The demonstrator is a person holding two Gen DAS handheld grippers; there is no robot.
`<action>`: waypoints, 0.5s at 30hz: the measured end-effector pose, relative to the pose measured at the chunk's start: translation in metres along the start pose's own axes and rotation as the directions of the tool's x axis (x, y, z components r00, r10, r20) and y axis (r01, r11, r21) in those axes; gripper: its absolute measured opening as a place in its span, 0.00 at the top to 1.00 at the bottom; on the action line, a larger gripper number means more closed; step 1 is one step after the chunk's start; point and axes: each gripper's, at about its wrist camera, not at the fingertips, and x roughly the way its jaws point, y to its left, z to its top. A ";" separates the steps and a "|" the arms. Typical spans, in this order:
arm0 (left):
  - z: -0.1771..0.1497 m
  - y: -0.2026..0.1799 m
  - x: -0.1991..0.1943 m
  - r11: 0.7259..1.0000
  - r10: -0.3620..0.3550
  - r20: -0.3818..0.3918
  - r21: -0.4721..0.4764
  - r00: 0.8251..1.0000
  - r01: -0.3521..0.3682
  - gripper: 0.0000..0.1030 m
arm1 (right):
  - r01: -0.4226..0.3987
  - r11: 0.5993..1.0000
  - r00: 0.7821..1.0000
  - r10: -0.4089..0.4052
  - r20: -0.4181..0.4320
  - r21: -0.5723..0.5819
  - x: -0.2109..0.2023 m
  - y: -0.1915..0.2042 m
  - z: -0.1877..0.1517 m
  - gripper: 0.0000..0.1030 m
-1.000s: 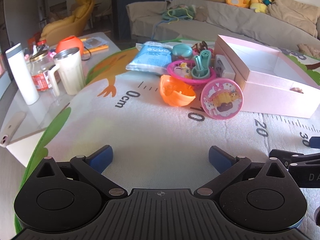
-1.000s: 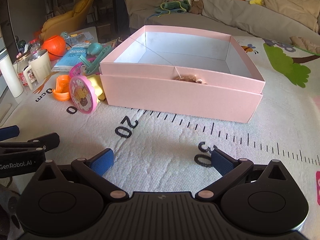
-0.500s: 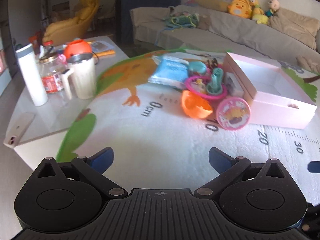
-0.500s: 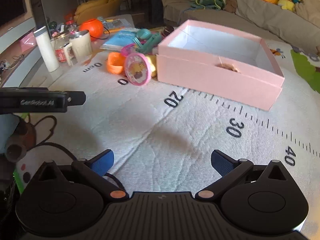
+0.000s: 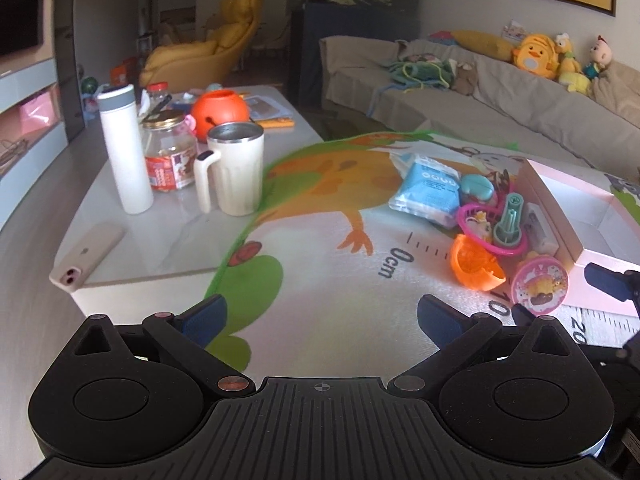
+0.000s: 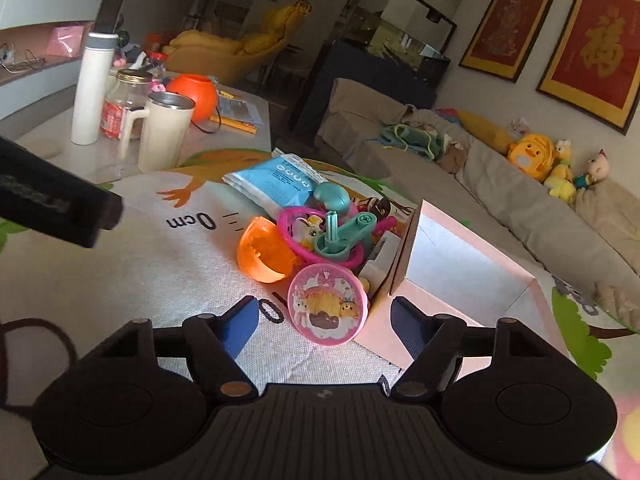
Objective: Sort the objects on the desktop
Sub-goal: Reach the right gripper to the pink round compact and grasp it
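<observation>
Right wrist view shows the right gripper (image 6: 318,320) lined up on a round pink disc toy (image 6: 327,304) that stands on edge at the near end of a toy pile, leaning by the near-left corner of an open pink box (image 6: 460,276). Its jaws are closing, one to each side of the disc, and the pads do not yet appear to press on it. Behind the disc lie an orange capsule half (image 6: 262,254), a magenta ring (image 6: 316,240) with a teal piece across it, and a blue packet (image 6: 280,180) farther off.

Left wrist view has the left gripper (image 5: 320,314) held well back over the printed play mat (image 5: 320,272) that covers the desk, jaws apart and empty, the pile off to its right.

The step in hand looks like the first pick of the sort: taking the disc. The next move likely calls for finishing the squeeze on the disc's rim without knocking it flat, then lifting it over the box wall. The box seems the probable destination.
</observation>
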 end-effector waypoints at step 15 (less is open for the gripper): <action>-0.004 -0.045 0.024 0.992 -0.079 -0.090 0.095 0.993 0.088 0.00 | -0.107 0.975 0.990 0.124 -0.074 0.197 -0.019 -0.104 -0.011 0.84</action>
